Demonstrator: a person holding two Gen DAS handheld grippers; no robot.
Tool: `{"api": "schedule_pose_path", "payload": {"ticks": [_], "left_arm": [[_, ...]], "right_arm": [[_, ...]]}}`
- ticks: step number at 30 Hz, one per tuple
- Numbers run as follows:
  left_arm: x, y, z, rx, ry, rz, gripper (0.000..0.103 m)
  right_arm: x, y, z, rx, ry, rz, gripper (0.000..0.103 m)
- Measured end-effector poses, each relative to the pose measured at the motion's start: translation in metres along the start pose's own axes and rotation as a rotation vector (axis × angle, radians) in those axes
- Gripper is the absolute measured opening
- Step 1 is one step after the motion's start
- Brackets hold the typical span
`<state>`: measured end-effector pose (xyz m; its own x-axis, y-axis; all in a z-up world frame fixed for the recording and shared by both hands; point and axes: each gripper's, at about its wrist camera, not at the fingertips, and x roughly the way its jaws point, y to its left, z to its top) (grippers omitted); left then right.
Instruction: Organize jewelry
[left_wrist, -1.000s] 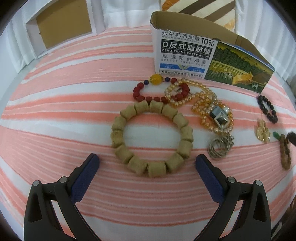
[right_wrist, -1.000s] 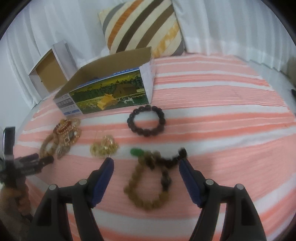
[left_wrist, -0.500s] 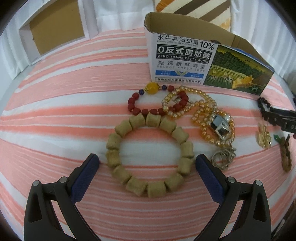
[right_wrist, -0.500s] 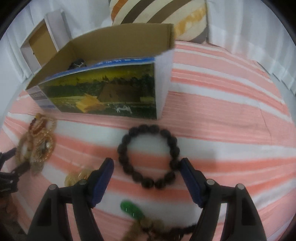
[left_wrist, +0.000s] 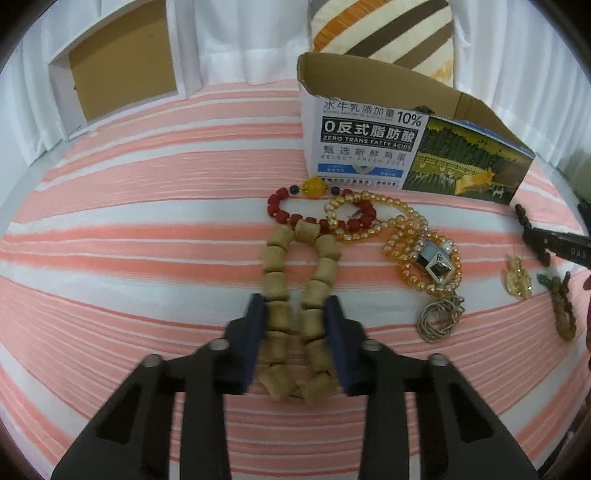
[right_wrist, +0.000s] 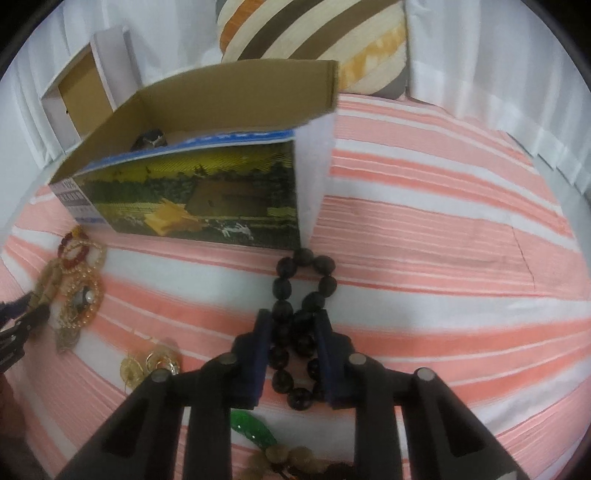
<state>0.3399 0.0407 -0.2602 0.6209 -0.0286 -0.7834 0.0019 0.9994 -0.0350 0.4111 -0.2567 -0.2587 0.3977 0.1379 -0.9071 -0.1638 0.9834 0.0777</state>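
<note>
My left gripper (left_wrist: 294, 338) is clamped on the tan bead bracelet (left_wrist: 297, 291), squeezed into a narrow loop reaching far toward the red bead bracelet (left_wrist: 317, 212). My right gripper (right_wrist: 291, 350) pinches the black bead bracelet (right_wrist: 301, 325), just near of the open cardboard box (right_wrist: 207, 192) on the striped bed (right_wrist: 443, 258).

The left gripper (left_wrist: 294, 341) has its jaws pressed in on the tan bead bracelet (left_wrist: 299, 295), squeezing the loop into a long narrow shape on the pink-and-white striped bed (left_wrist: 147, 236). Beyond it lie a red bead bracelet (left_wrist: 295, 212), tangled gold bead strands (left_wrist: 402, 236) and a silver chain (left_wrist: 439, 319), in front of an open cardboard box (left_wrist: 399, 136). At the right edge, the right gripper (left_wrist: 554, 245) reaches in near a dark bead bracelet (left_wrist: 526, 225).
</note>
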Motion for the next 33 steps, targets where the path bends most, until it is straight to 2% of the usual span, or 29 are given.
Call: {"api": "schedule_pose_path", "payload": {"ticks": [10,18,25,27,28,29,33], "left_arm": [[-0.004,0.007,-0.003,-0.05,-0.014,-0.054,0.028],[-0.013,0.007,-0.012,-0.067,-0.014,-0.066,0.028],[-0.029,-0.009,-0.028,-0.047,-0.013,-0.102,0.027],[-0.034,-0.014,-0.032,-0.037,-0.021,-0.108,0.022],[-0.039,-0.016,-0.032,-0.03,-0.035,-0.107,0.004],[-0.043,-0.019,-0.031,-0.02,-0.042,-0.112,0.0],[-0.038,-0.026,-0.03,-0.01,0.0,-0.109,0.001]], "right_arm": [[-0.019,0.003,-0.012,0.035,-0.042,0.072,0.023],[-0.059,0.02,-0.023,0.022,-0.106,0.136,0.023],[-0.074,0.037,-0.046,0.013,-0.099,0.192,0.023],[-0.077,0.041,-0.055,0.009,-0.097,0.195,0.023],[-0.078,0.043,-0.06,0.007,-0.095,0.195,0.023],[-0.08,0.045,-0.065,0.009,-0.093,0.195,0.023],[-0.082,0.052,-0.075,0.003,-0.087,0.19,0.023]]}}
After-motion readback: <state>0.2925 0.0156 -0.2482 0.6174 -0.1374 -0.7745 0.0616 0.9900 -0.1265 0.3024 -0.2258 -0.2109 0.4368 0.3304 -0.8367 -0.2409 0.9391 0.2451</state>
